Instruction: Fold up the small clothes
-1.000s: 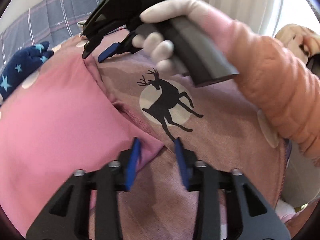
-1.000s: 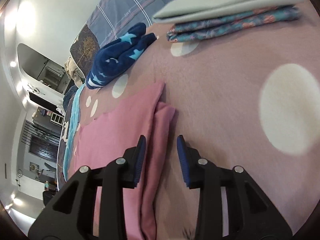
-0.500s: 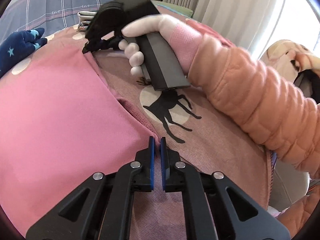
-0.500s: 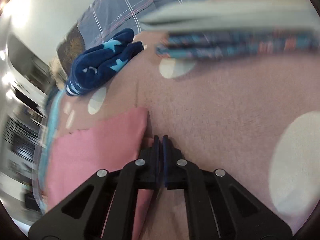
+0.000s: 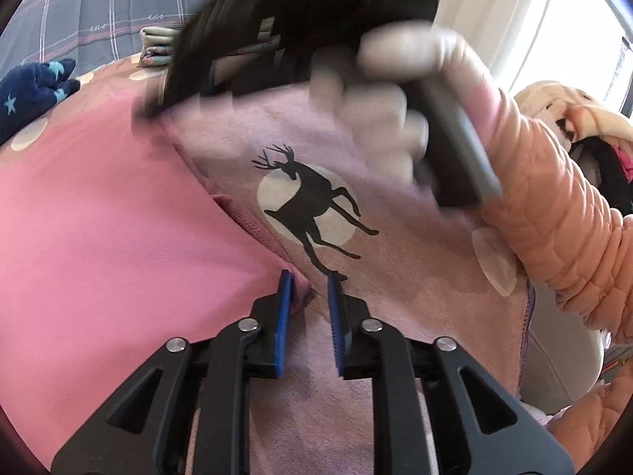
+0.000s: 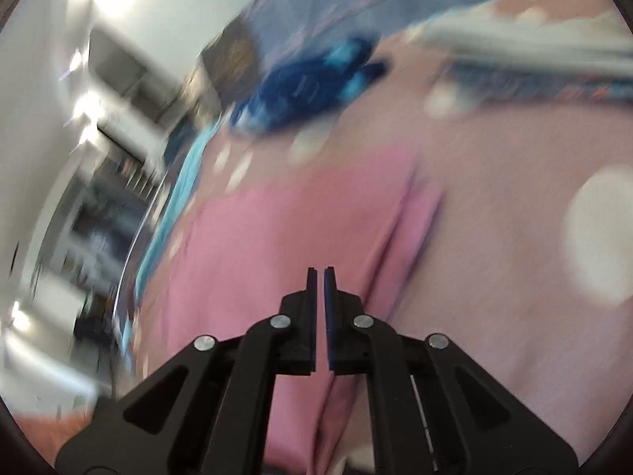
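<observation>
A pink garment [image 5: 110, 213] lies flat on the mauve bedspread [image 5: 395, 245] with a deer print. My left gripper [image 5: 308, 289] sits at the garment's near corner with the jaws slightly apart and the corner's edge between them, not pinched. My right gripper [image 6: 320, 277] is nearly closed and hovers over the same pink garment [image 6: 277, 245] near its folded edge, holding nothing that I can see. In the left wrist view the right gripper [image 5: 166, 99] is blurred at the garment's far corner.
A navy star-print garment [image 5: 31, 95] lies at the far left. A stack of folded clothes [image 6: 534, 55] sits beyond the pink garment. The person's orange padded sleeve [image 5: 554, 217] crosses the right side. A plaid grey sheet [image 5: 99, 19] lies behind.
The left jaws were shut on the garment corner and have now opened a little. The right gripper has lifted and swung away from the far corner, its view blurred by motion.
</observation>
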Demonstrator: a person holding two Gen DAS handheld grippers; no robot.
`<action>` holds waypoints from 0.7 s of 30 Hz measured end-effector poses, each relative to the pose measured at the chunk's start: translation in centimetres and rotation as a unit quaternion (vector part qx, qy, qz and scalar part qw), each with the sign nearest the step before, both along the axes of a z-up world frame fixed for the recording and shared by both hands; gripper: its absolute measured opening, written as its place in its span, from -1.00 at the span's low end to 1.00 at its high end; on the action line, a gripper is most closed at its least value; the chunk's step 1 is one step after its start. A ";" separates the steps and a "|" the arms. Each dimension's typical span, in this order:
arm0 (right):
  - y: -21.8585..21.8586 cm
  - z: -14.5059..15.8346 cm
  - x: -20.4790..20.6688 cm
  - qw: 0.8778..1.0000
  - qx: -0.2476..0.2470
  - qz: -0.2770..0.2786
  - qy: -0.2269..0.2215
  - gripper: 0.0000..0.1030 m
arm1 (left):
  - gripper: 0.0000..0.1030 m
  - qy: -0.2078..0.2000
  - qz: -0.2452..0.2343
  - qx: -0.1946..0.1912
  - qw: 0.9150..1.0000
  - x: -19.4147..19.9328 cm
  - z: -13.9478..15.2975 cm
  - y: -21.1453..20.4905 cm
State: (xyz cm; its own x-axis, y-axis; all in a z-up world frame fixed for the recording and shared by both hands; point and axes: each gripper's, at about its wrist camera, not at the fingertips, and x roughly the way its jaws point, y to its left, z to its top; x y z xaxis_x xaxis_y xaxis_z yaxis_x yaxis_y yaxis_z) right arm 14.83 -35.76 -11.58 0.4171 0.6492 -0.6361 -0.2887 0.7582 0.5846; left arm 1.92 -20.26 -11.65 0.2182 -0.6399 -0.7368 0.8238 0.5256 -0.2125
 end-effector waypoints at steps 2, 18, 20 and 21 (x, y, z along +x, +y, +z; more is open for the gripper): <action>1.9 -2.4 -0.5 0.993 -0.115 -0.009 0.004 -1.00 | -0.62 -0.009 -0.008 0.001 1.000 -0.9 0.3 -0.1; 4.0 -1.8 -12.0 0.990 -0.138 0.012 -0.036 -0.91 | -0.20 -0.007 0.137 -0.040 0.990 -3.0 3.3 12.0; 4.1 -0.7 -12.4 0.988 -0.147 -0.008 -0.035 -0.77 | -0.20 -0.020 0.213 -0.055 0.975 -2.5 4.4 17.2; 4.7 0.1 -12.9 0.985 -0.164 -0.013 -0.049 -0.75 | -0.20 -0.025 0.251 -0.067 0.965 -2.5 5.0 20.1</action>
